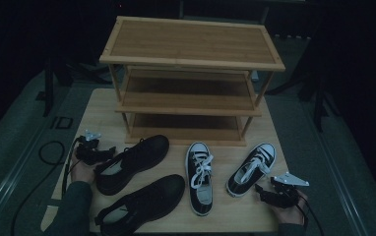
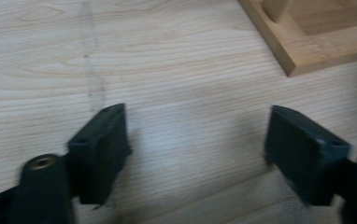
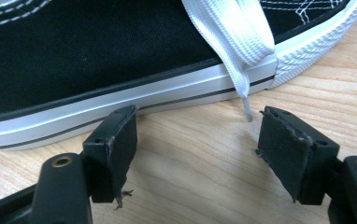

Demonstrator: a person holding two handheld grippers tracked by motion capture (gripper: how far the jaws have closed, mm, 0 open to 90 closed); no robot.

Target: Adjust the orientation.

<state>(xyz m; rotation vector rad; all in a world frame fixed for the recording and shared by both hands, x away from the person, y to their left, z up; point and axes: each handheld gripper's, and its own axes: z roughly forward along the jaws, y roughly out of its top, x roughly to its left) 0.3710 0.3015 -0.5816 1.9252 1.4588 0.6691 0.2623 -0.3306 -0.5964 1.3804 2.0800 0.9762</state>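
Note:
Two black low shoes lie at the left of the table, one (image 1: 134, 161) behind the other (image 1: 144, 202). Two black canvas sneakers with white laces lie to the right, one in the middle (image 1: 199, 177) and one angled further right (image 1: 251, 168). My left gripper (image 1: 106, 152) sits by the rear black shoe's heel, jaws open over bare table (image 2: 195, 126). My right gripper (image 1: 261, 191) is open just short of the right sneaker's heel. Its own view (image 3: 197, 116) has that sneaker's white sole (image 3: 120, 109) and a lace end (image 3: 246, 109) close ahead, nothing between the jaws.
A three-tier wooden shoe rack (image 1: 191, 81) stands at the back of the table, shelves bare; its base corner (image 2: 303, 51) lies ahead of the left gripper. Bare table (image 1: 102, 113) shows left of the rack. Cables trail off the table at both sides.

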